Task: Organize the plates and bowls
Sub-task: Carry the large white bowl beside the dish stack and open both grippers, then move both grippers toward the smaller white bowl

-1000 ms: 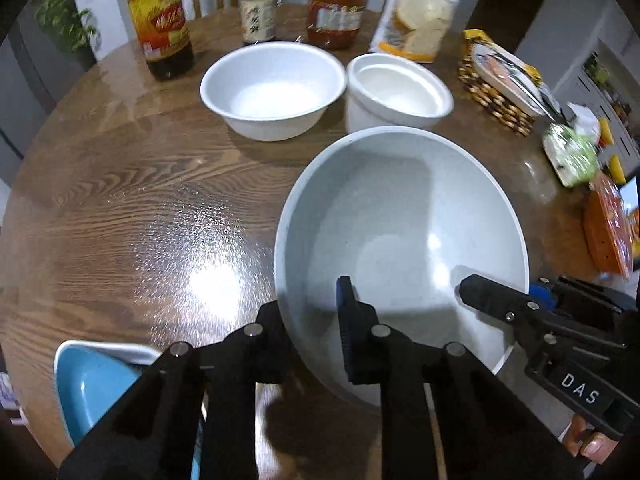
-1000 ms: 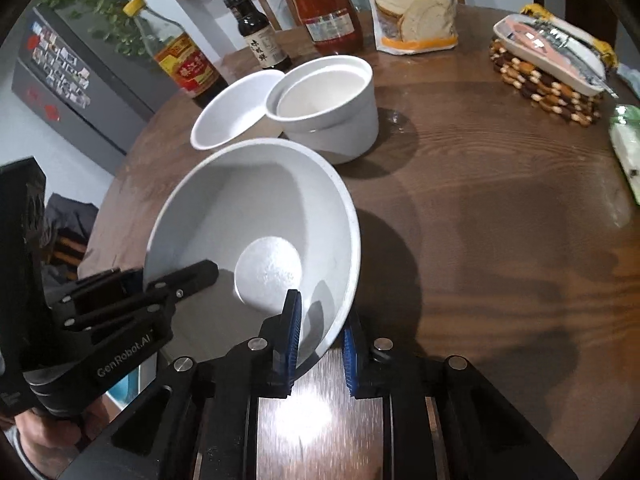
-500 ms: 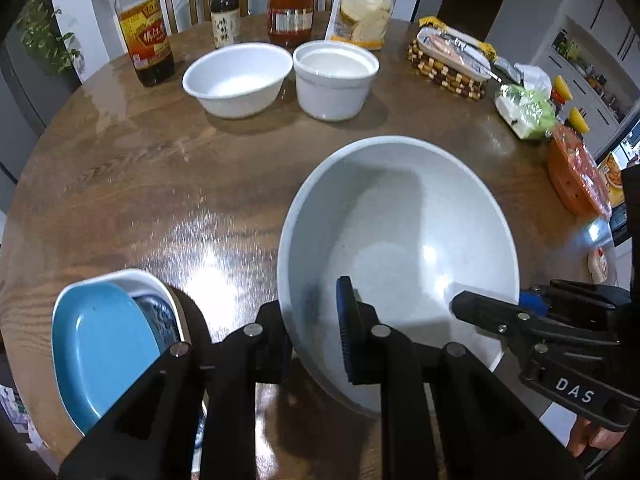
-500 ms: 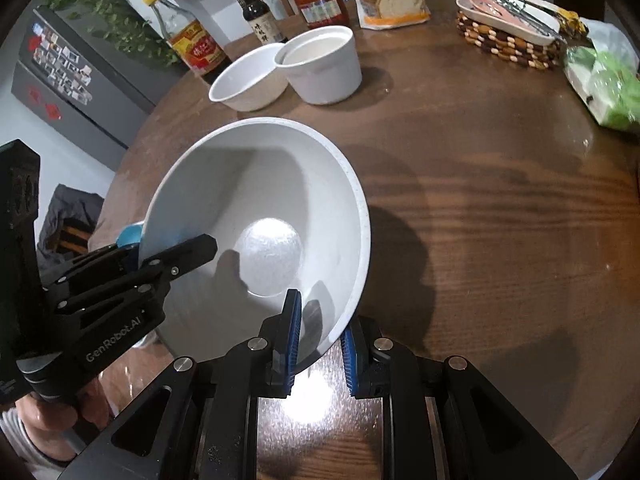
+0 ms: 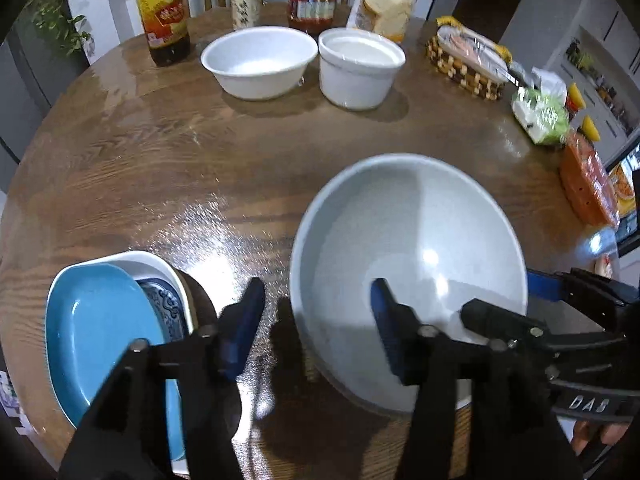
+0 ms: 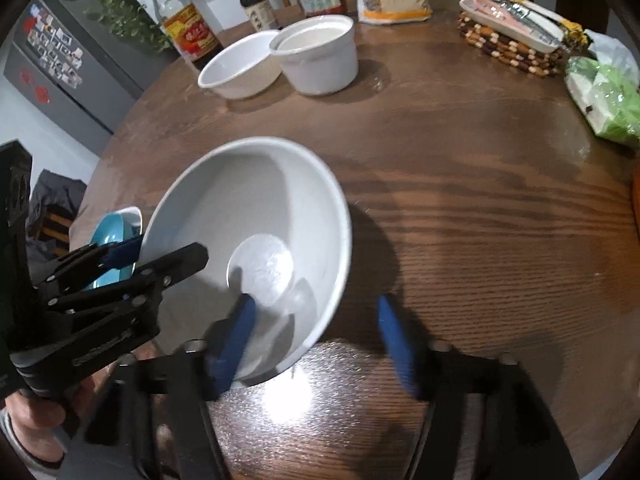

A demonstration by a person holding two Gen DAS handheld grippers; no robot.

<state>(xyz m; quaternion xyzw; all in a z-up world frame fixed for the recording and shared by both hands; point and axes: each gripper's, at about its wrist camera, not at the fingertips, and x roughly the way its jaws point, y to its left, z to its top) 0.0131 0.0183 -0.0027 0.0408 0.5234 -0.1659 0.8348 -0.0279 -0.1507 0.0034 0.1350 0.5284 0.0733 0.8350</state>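
A large pale grey bowl [image 5: 408, 264] rests on the round wooden table [image 5: 200, 152] near its front edge; it also shows in the right wrist view [image 6: 256, 240]. My left gripper [image 5: 316, 320] is open, its jaws astride the bowl's left rim. My right gripper [image 6: 316, 340] is open, its jaws astride the bowl's right rim. A blue plate [image 5: 100, 332] lies stacked in a white dish with a patterned one at front left. A white bowl [image 5: 258, 66] and a white straight-sided bowl [image 5: 360, 70] stand at the back.
Sauce bottles [image 5: 162, 12], a bag of crackers [image 5: 386, 4] and a beaded trivet with a tray [image 5: 468, 64] line the table's far edge. Green and orange packets [image 5: 540, 114] lie at the right edge.
Both grippers have opened and let go of the large bowl's rim. The bowl has come down from a tilted, held position and sits on the table beside the plate stack.
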